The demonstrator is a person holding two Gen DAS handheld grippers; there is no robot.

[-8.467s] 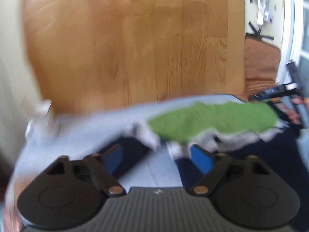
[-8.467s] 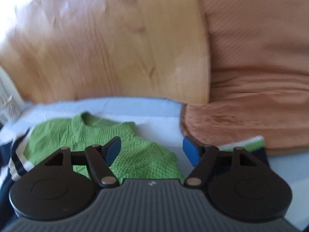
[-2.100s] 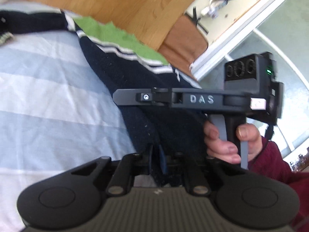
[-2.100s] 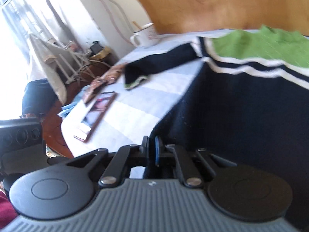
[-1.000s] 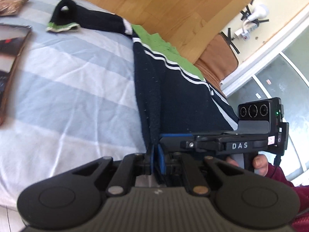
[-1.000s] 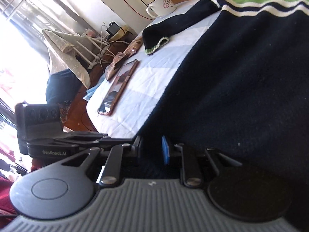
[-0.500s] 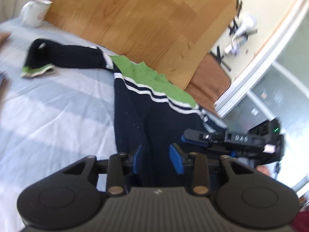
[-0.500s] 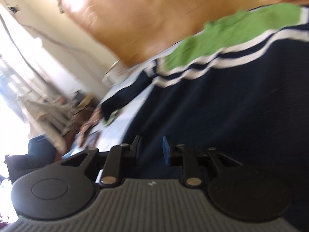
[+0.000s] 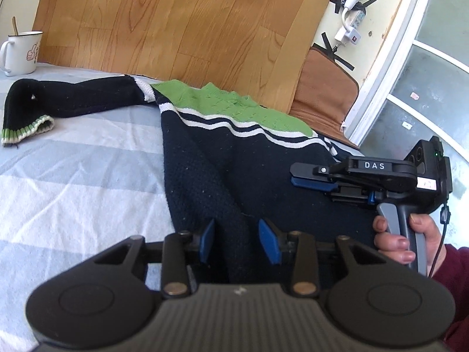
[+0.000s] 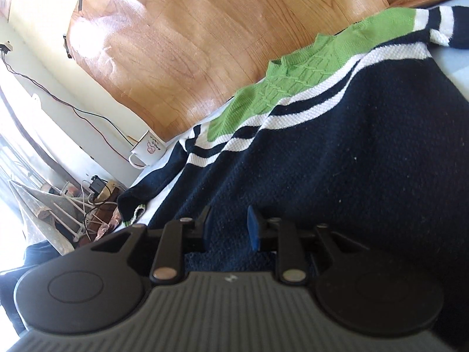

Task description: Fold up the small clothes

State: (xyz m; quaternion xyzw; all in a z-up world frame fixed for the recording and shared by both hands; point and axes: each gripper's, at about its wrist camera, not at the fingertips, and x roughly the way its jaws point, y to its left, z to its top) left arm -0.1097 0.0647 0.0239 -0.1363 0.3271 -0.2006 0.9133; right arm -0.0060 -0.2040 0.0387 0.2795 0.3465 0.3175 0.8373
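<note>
A navy knit sweater [image 9: 234, 161] with a green yoke and white stripes lies flat on the striped sheet [image 9: 73, 176], collar toward the wooden headboard. One sleeve [image 9: 73, 102] stretches left and ends in a green-edged cuff [image 9: 29, 129]. My left gripper [image 9: 236, 226] hovers at the near hem. Its jaws are opening, and a raised fold of the knit runs between them without being pressed. My right gripper [image 10: 229, 217] stands open over the navy body [image 10: 337, 161]. In the left wrist view the right gripper [image 9: 296, 176] reaches in from the right, held by a hand [image 9: 395, 240].
A white mug [image 9: 22, 52] stands at the far left corner by the wooden headboard [image 9: 176, 29]; the right wrist view shows the mug [image 10: 148, 148] too. A brown cushion [image 9: 322, 88] leans at the back right. Cables and clutter [image 10: 93, 193] lie on the floor beyond the bed's left edge.
Both grippers were shut on the sweater's hem a second ago; both jaws now stand apart and the cloth lies released. Both views have swung toward the headboard.
</note>
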